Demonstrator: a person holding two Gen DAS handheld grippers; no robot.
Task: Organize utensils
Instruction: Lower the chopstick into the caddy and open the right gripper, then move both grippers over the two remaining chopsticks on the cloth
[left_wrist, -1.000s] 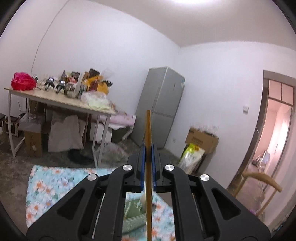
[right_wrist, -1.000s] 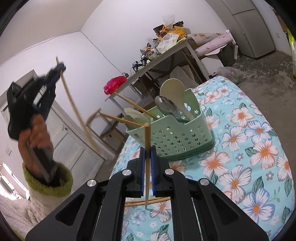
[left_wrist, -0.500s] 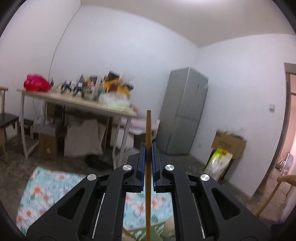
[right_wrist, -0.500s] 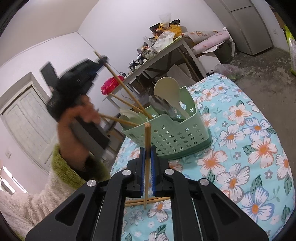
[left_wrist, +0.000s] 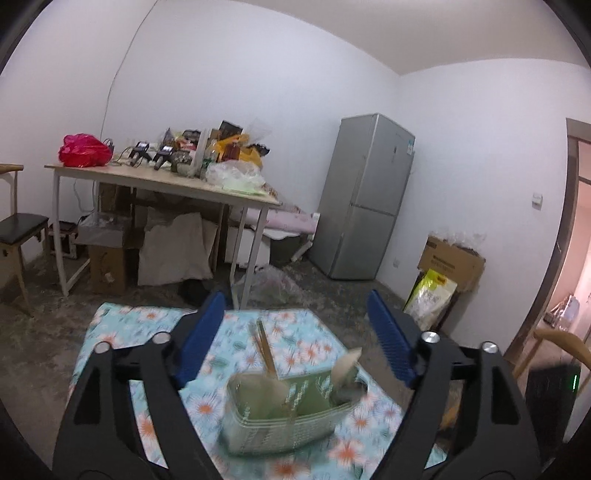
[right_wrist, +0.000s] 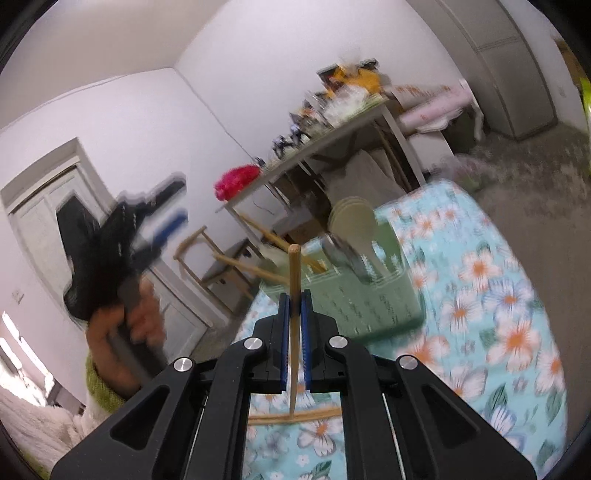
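A pale green perforated caddy (left_wrist: 288, 410) stands on the flowered cloth (left_wrist: 122, 325). Wooden chopsticks (left_wrist: 264, 350) and a pale spoon (left_wrist: 345, 365) lean in it. My left gripper (left_wrist: 294, 295) hovers just above and behind it, its jaws opening wide with nothing between them. In the right wrist view the left gripper (right_wrist: 162, 218) shows blurred at the left, held by a hand. My right gripper (right_wrist: 294, 306) is shut on one upright chopstick (right_wrist: 294, 273), short of the caddy (right_wrist: 369, 299). More chopsticks (right_wrist: 295, 415) lie on the cloth below it.
A cluttered table (left_wrist: 166, 184) with a red bag (left_wrist: 85, 155) stands beyond the cloth. A grey fridge (left_wrist: 365, 199) and a cardboard box (left_wrist: 450, 258) line the far wall. A chair (left_wrist: 18, 229) is at the left. A green sleeve (right_wrist: 99, 384) covers the person's wrist.
My left gripper sank toward the caddy and its jaws spread apart; the chopstick it held now leans in the caddy. The right gripper rose slightly, still gripping its chopstick.
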